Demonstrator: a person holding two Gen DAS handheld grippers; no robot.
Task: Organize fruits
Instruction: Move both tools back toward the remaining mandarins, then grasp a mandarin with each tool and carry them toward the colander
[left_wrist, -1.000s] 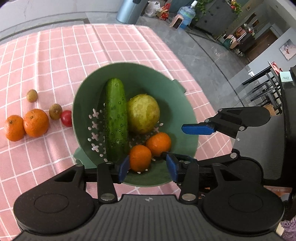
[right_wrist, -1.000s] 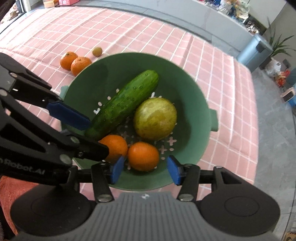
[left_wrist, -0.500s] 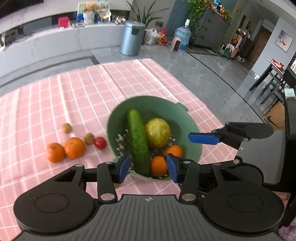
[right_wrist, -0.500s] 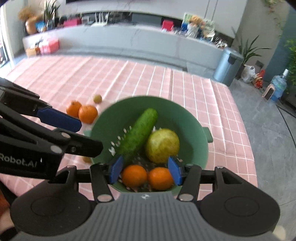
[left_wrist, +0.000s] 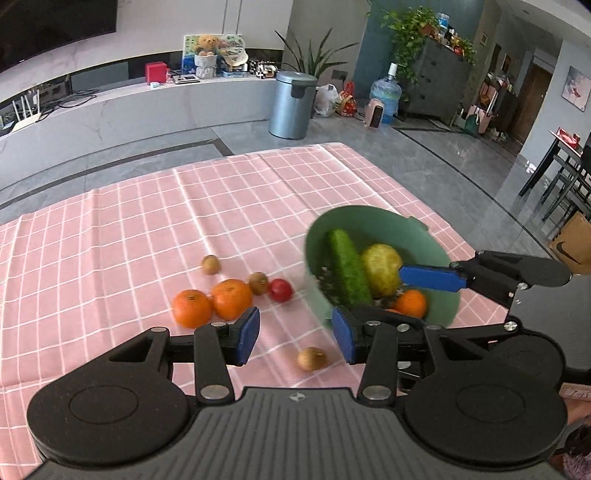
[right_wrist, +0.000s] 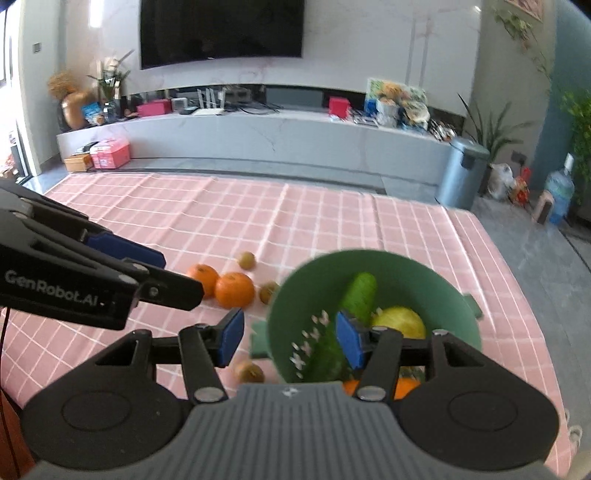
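Through my left wrist camera, my left gripper (left_wrist: 294, 334) hangs above the pink checked tablecloth (left_wrist: 147, 221) with its blue pads spread wide and nothing between them. Just below the gap lies a small brown fruit (left_wrist: 311, 358), perhaps a longan or a kiwi berry; I cannot tell which. Further out sit two mandarins (left_wrist: 211, 301) touching each other, then another small brown fruit (left_wrist: 258, 282) beside a cherry tomato (left_wrist: 280, 290), and a third brown one (left_wrist: 210, 264) a little apart. To the right stands the green colander (left_wrist: 369, 221), already holding a cucumber (left_wrist: 347, 269), a pale yellow-green round fruit (left_wrist: 380, 264) and at least one mandarin. My right gripper (left_wrist: 432, 277) reaches in over the colander's near side.

Through my right wrist camera, my right gripper (right_wrist: 288, 334) is likewise spread apart and empty, one pad over the cloth and the other over the colander (right_wrist: 406, 273). The loose brown fruit (right_wrist: 250, 371) shows just left of the colander's handle.

I judge the step in hand is picking up a loose fruit, most likely the nearest brown one. To do it well, I should lower the left pads straight down so they straddle it evenly, squeeze gently since it is small, round and apt to roll, then lift clear of the rim before letting go inside.
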